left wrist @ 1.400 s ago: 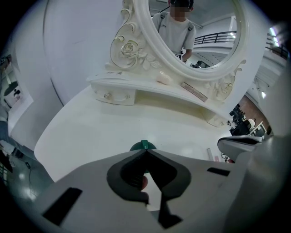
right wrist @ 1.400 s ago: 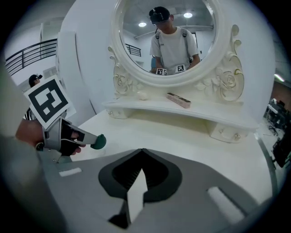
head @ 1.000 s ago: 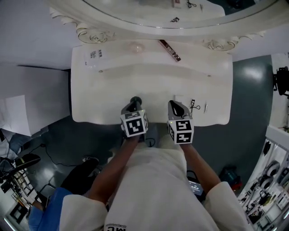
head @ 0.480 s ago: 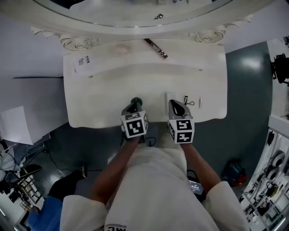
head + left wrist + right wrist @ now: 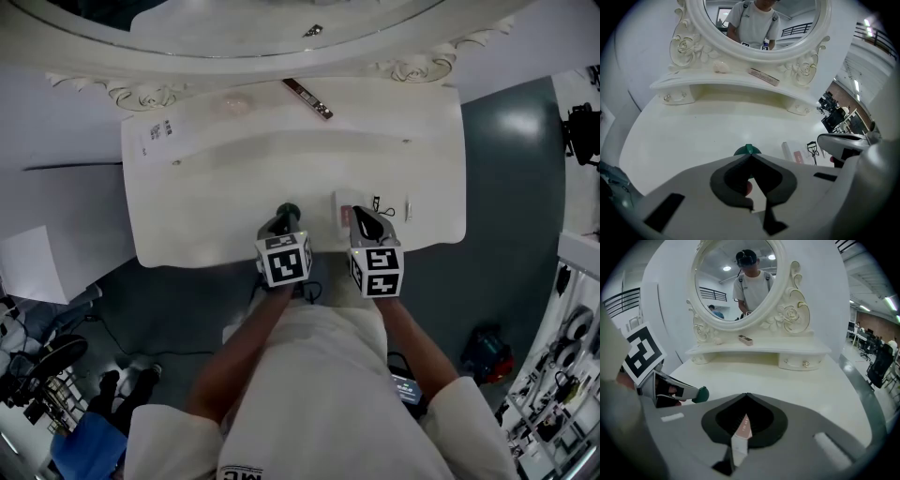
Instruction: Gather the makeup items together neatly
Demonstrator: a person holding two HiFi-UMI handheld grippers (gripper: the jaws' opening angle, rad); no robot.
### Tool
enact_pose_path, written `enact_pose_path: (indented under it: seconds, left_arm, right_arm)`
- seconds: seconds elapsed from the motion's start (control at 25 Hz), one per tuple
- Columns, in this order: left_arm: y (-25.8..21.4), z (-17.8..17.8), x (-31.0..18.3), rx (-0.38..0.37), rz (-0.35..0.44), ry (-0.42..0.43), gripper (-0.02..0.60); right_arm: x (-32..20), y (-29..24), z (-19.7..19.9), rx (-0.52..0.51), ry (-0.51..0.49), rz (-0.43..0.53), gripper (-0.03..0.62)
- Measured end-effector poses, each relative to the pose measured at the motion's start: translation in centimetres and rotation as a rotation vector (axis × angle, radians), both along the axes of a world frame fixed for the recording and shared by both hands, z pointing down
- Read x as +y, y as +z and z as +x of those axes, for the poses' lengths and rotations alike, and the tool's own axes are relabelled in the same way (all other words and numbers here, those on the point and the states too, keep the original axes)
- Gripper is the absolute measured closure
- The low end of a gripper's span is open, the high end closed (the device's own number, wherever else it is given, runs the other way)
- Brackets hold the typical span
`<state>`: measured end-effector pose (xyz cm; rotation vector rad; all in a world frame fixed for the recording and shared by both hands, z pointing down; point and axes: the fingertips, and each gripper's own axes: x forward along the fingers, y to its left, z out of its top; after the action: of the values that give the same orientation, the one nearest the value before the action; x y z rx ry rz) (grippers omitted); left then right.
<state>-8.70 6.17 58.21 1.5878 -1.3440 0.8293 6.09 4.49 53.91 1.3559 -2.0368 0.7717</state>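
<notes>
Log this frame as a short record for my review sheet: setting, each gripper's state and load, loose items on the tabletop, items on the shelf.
setting: white dressing table with an oval mirror
left gripper: shut on a green-capped item
right gripper: shut on a pale pink tube
tabletop: pink-and-white box and eyelash curler, beside the right gripper
shelf: brown stick, pale round item

Nothing here reads clearly to me. The white sticker point(image 5: 156, 131) on the vanity table point(image 5: 234, 187) carries dark print too small to make out, and the pink-and-white packet point(image 5: 741, 432) in my right gripper point(image 5: 746, 397) bears faint lettering I cannot decipher. Black letters at my shirt point(image 5: 319, 394) hem are cut off.
</notes>
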Motion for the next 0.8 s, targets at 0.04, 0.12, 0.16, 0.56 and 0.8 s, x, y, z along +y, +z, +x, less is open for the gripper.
enact_pose_path:
  seconds: [0.04,0.12,0.16,0.56,0.8]
  left_arm:
    - [0.1,0.3,0.0,0.000,-0.002,0.003,0.571]
    - [0.2,0.8,0.1,-0.001,-0.005,0.009,0.571]
    - [0.3,1.0,0.1,0.000,-0.008,0.011,0.571]
    - [1.1,3.1,0.4,0.003,-0.025,0.024,0.571]
    - [1.6,4.1,0.5,0.003,-0.034,0.030,0.571]
  right_arm:
    - [0.0,0.0,0.1,-0.002,0.000,-0.001,0.592]
    - [0.1,0.1,0.5,-0.002,0.002,-0.003,0.592]
    - [0.2,0.2,0.7,-0.002,0.004,-0.004,0.592]
    - [1.0,0.7,2.7,-0.001,0.019,-0.015,0.591]
    - [1.5,0.9,3.2,-0.001,0.020,-0.019,0.592]
